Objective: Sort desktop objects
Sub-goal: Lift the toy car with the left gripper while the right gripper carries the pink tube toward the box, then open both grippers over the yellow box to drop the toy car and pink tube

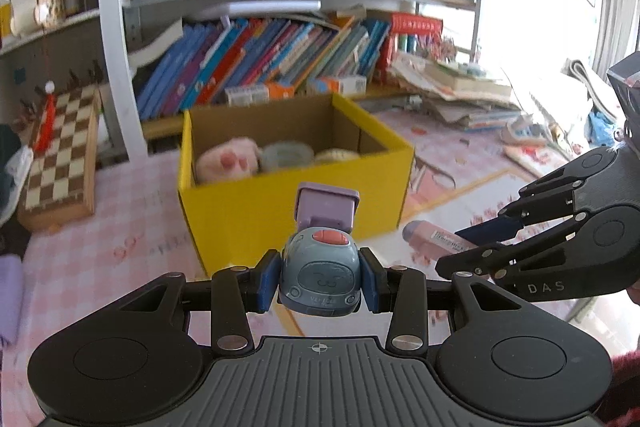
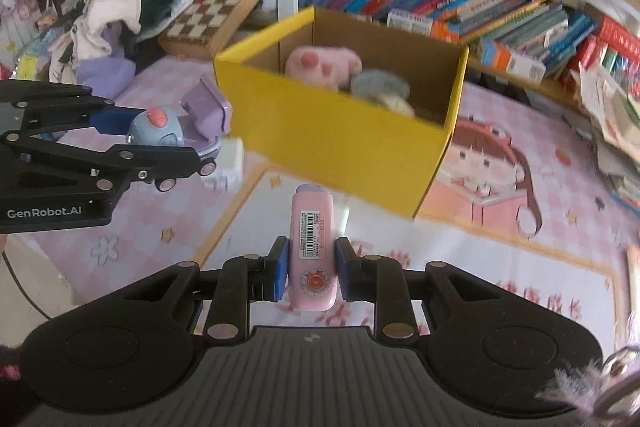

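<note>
A grey-blue toy car [image 1: 319,274] with a lilac tipping bed is clamped between the blue pads of the left gripper [image 1: 319,281]; the pads press on both of its flanks, and its wheels are seen in the right wrist view to hang clear of the pink patterned desk mat [image 2: 420,259]; the jaws are closed only as far as the car's width allows. A slim pink case [image 2: 313,251] bearing a barcode label (its rounded lilac end points away from the camera) is gripped at its near end by the right gripper [image 2: 312,273]; those jaws are drawn in almost fully upon it, and the case is held above the mat. A yellow cardboard box [image 1: 288,211] stands open on the mat just beyond both grippers; a pink plush paw [image 2: 322,65] and a grey round item are seen inside it. A chessboard [image 1: 60,155] is propped to the box's left; leaning books [image 1: 260,63] fill the shelf behind.
</note>
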